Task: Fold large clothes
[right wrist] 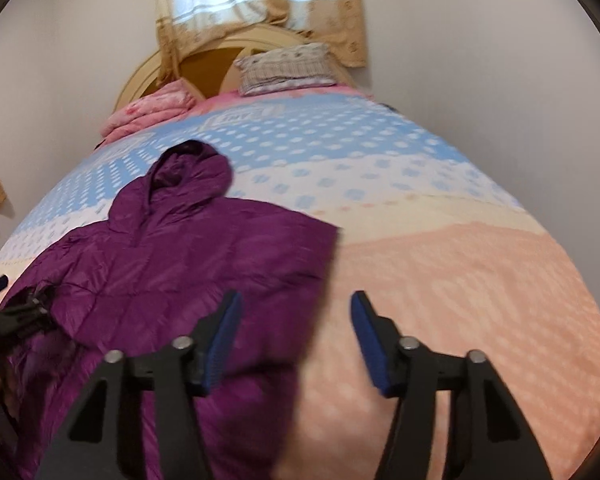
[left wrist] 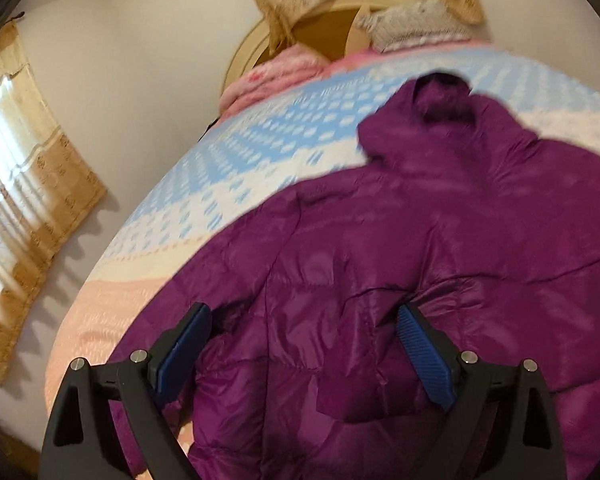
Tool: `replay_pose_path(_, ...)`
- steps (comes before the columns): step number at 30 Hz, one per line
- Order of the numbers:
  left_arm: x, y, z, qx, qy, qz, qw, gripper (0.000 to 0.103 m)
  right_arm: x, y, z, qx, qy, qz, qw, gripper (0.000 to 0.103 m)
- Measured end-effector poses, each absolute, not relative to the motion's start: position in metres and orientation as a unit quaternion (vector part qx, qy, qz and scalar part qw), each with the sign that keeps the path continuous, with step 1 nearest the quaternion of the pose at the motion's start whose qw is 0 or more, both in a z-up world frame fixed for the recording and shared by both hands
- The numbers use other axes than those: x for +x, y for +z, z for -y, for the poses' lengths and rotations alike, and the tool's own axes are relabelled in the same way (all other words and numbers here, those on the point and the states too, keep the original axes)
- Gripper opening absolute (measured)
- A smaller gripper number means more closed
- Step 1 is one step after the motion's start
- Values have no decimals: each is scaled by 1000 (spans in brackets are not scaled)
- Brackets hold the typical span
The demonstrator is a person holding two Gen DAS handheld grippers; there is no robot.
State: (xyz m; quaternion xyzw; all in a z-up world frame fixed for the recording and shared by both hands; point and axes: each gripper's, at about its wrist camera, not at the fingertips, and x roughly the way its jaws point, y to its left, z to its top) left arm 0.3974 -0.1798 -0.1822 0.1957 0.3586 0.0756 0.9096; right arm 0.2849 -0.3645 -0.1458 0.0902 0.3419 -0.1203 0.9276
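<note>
Both grippers, left (left wrist: 304, 316) and right (right wrist: 296, 304), hover wide-jawed over near purple quilted hooded jacket (right wrist: 188, 256) on patterned bedspread (right wrist: 440, 272).

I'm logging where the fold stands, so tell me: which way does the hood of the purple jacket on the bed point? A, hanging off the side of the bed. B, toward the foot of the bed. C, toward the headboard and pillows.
C: the hood of the purple jacket lies on the blue dotted part of the bedspread, on the side toward the headboard and pillow.
</note>
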Motion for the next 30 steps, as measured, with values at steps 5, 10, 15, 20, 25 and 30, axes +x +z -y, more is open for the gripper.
replay_pose_path(5, 400, -203, 175, 187, 69, -372, 907, 94, 308, -181, 343, 59, -114, -385, 914, 51)
replay_pose_path(10, 401, -207, 171, 172, 58, -380, 907, 94, 312, -197, 343, 48, -120, -405, 905, 51)
replay_pose_path(15, 400, -208, 171, 165, 55, -380, 908, 94, 316, -202, 339, 33, -128, -412, 902, 51)
replay_pose_path(20, 402, -209, 170, 160, 53, -384, 908, 95, 316, -201, 337, 21, -134, -414, 900, 51)
replay_pose_path(25, 402, -209, 168, 156, 51, -384, 908, 95, 318, -202, 335, 12, -139, -416, 899, 51)
replay_pose_path(30, 402, -208, 165, 147, 47, -387, 909, 95, 319, -203, 330, -5, -147, -416, 897, 51)
